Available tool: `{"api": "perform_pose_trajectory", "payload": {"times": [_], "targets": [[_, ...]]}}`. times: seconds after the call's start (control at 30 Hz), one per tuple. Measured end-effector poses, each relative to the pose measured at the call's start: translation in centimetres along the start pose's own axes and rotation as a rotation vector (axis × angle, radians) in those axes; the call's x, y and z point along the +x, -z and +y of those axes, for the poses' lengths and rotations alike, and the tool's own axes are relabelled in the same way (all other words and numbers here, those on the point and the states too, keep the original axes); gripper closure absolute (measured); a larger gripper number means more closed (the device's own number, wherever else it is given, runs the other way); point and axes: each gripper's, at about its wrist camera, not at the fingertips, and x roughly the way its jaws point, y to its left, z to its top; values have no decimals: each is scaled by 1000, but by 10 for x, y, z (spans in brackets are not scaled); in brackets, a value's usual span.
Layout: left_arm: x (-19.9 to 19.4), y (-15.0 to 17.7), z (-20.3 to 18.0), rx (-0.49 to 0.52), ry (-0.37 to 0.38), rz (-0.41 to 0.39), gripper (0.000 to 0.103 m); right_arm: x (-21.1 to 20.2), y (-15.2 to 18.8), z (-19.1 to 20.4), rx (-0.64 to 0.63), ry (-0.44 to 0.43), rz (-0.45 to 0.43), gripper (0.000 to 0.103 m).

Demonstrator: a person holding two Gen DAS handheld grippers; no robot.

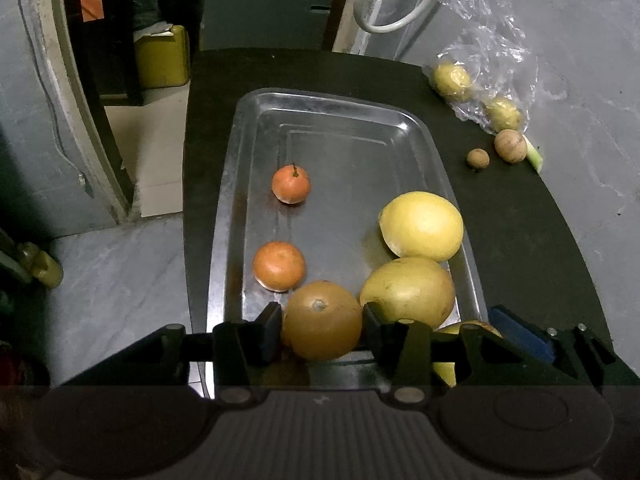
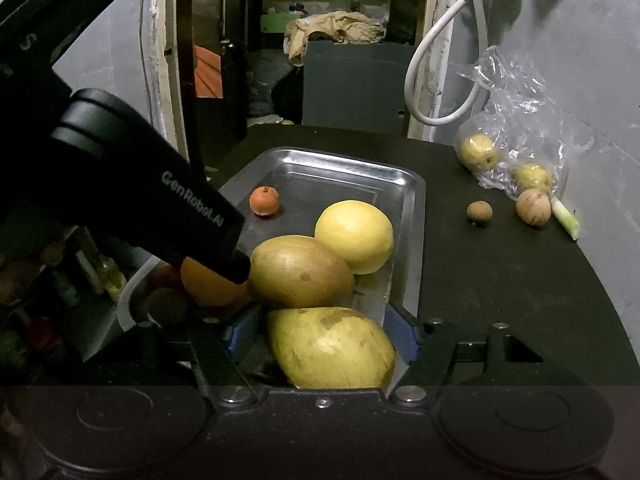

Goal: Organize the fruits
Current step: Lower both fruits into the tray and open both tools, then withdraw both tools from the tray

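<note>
A steel tray (image 1: 256, 128) sits on a dark table (image 1: 500, 220), seen from two gripper cameras.

In the left wrist view, the left gripper (image 1: 322, 324) is at 6 o'clock over the tray's near end. Its jaws are closed on a brownish orange (image 1: 322, 320), one pad pressed against each side. At 11 o'clock from that fruit lies a small tangerine (image 1: 279, 266), and farther up the tray a second tangerine with a stem (image 1: 291, 184). At 2 o'clock a yellow grapefruit (image 1: 421, 226) touches a mango (image 1: 408, 292) just below it.

In the right wrist view, the right gripper (image 2: 320, 340) is at 6 o'clock. Its jaws stand about halfway open around a second mango (image 2: 330, 348), with a blue pad close on either side; whether the pads actually press the fruit cannot be told.

Off the tray at 2 o'clock, on the table, a clear bag (image 2: 516, 120) holds two yellow fruits (image 2: 478, 152). Beside it lie a brown round fruit (image 2: 533, 207) and a smaller one (image 2: 479, 212).
</note>
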Motion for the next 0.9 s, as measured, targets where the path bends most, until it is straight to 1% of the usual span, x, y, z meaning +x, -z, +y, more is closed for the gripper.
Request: {"api": "perform_pose_trajectory", "payload": {"times": [0.07,0.13,0.17,0.23,0.27,0.3,0.4,0.5,0.63,0.73,0.9], "targets": [[-2,0,-1,-2,-5,0,51,-3,0,-2,5,0,-5,25],[-4,0,-1,-8,-12,-1,46,-9,-1,-5,16,-3,-9,17],[-6,0,-1,-12,-13,-3,44,-11,-1,-6,21,-4,-10,16],[-11,0,-1,-22,-11,-11,31,-16,-1,-10,32,-6,-12,8],[-13,1,-1,-24,-12,-17,28,-19,-2,-12,37,-8,-14,6],[-16,1,-2,-21,-13,-21,21,-21,-1,-14,41,-11,-14,3],[-25,4,-6,3,-19,-29,15,-26,0,-19,50,-28,-1,1],[-33,10,-8,21,-33,-29,7,-32,4,-25,60,-39,20,1],[-41,21,-7,35,-52,-6,4,-37,11,-32,77,-55,63,1],[-47,31,-7,30,-61,16,2,-39,18,-38,74,-60,114,1],[-53,53,-8,25,-71,74,1,-50,30,-50,81,-54,164,1]]}}
